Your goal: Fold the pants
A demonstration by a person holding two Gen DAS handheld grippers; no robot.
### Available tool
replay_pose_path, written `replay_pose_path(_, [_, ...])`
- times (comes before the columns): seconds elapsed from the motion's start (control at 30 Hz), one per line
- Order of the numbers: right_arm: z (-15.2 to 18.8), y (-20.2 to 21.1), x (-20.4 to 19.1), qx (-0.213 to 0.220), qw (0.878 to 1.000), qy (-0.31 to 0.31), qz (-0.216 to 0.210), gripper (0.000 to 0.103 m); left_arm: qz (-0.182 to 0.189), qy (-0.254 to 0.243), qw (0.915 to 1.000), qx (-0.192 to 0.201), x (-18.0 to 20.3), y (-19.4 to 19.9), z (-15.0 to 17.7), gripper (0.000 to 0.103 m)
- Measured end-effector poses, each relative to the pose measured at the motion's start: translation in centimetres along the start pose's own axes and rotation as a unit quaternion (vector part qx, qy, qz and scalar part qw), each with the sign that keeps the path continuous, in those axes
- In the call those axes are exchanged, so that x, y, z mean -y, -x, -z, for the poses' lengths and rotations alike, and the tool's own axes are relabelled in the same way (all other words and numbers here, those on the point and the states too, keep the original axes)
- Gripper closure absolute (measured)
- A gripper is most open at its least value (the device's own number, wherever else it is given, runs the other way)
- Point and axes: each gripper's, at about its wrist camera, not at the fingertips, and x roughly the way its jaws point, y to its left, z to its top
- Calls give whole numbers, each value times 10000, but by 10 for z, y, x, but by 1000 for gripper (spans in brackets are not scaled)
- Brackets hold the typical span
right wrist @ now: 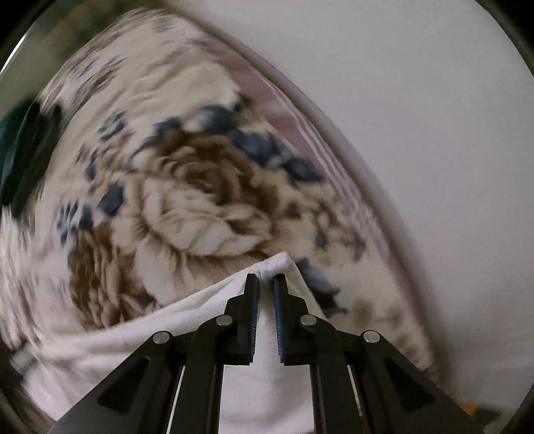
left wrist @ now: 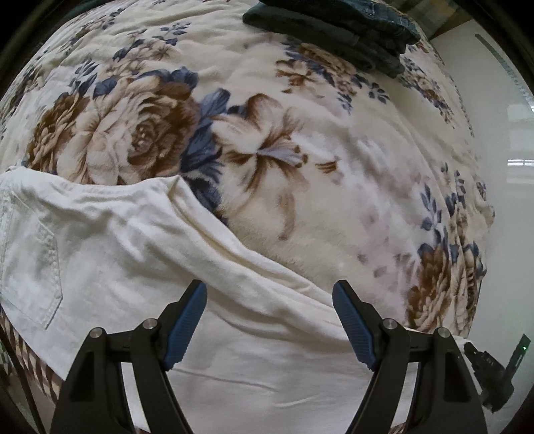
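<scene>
White pants (left wrist: 140, 240) lie spread on a floral blanket (left wrist: 273, 140), with a back pocket (left wrist: 36, 277) showing at the left. My left gripper (left wrist: 269, 293) hovers over the pants' leg, jaws wide open with nothing between them. In the right wrist view, the right gripper (right wrist: 266, 278) is shut on a pinched-up fold of the white pants (right wrist: 277, 262) near the blanket's edge. That view is blurred.
A stack of folded dark green and denim clothes (left wrist: 333, 30) sits at the far side of the blanket. White floor (right wrist: 434, 133) lies beyond the bed's right edge. A dark device (left wrist: 494, 374) shows at the lower right of the left view.
</scene>
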Motion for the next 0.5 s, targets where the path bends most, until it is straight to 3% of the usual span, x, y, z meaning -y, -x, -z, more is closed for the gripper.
replay_pose_path(0.1, [-7, -19, -10, -329, 9986, 314, 278, 91, -55, -14, 10000, -31, -2, 0, 4, 27])
replay_pose_path(0.17, [-11, -12, -18, -424, 9963, 574, 472, 83, 19, 46, 9999, -130, -5, 3, 11, 27])
replay_pose_path(0.23, [-11, 11, -23, -224, 9947, 660, 757, 57, 124, 115, 9995, -266, -7, 4, 20, 27])
replay_pose_path(0.3, [-1, 52, -34, 313, 9923, 817, 876, 49, 233, 141, 9986, -447, -5, 1, 30, 27])
replay_pose_path(0.37, [20, 72, -61, 369, 9922, 1150, 300, 48, 288, 72, 9979, -581, 2, -6, 38, 27])
replay_pose_path(0.43, [47, 63, -94, -144, 9868, 1567, -374, 50, 251, -41, 9976, -646, 12, -19, 40, 27])
replay_pose_path(0.47, [65, 45, -119, -624, 9797, 1742, -768, 54, 190, -109, 9976, -651, 16, -26, 39, 27])
replay_pose_path(0.5, [79, 29, -137, -929, 9731, 1856, -1000, 74, 106, -162, 9974, -689, 19, -35, 36, 27])
